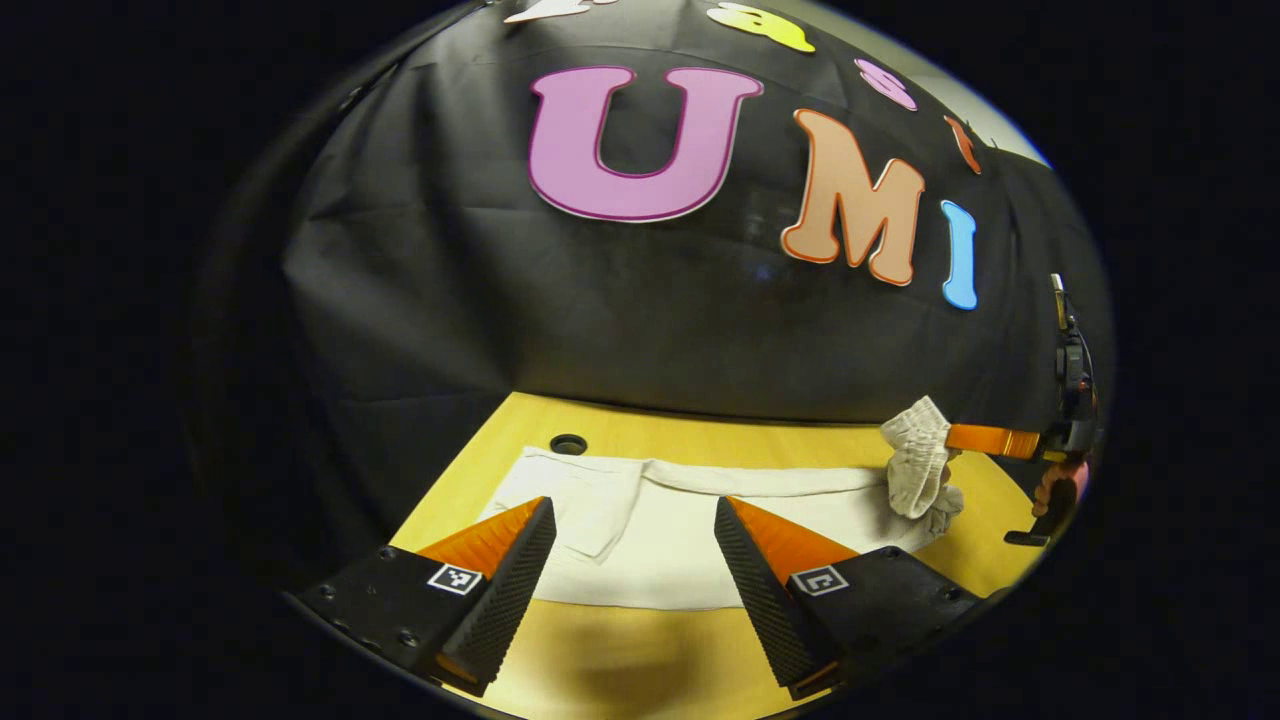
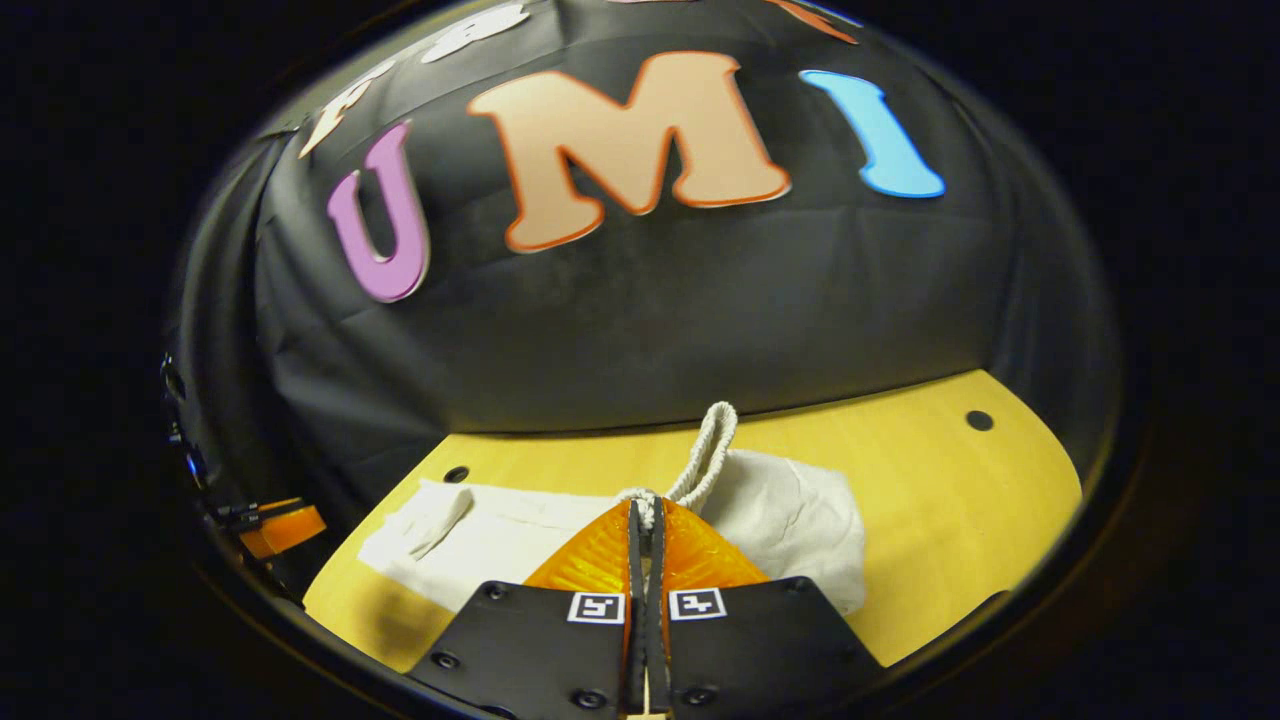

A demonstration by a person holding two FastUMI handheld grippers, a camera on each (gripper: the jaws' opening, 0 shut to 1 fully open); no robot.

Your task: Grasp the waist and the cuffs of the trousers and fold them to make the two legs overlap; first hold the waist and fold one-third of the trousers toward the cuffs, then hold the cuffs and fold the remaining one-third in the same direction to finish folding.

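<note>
White cloth, the trousers [image 1: 690, 545], is spread flat along the yellow wooden surface [image 1: 620, 660], and the legs appear already laid over each other. One end, seemingly the ribbed waist [image 1: 918, 458], is pinched and lifted by the right claw [image 2: 646, 512], which is clenched on it, so the first one-third fold is judged as just begun; the second fold is left. The left claw [image 1: 635, 545] is held released above the near edge. A cord loop [image 2: 708, 452] is seen from the right gripper view, whereas the lifted bunch is seen sideways from the left gripper view.
</note>
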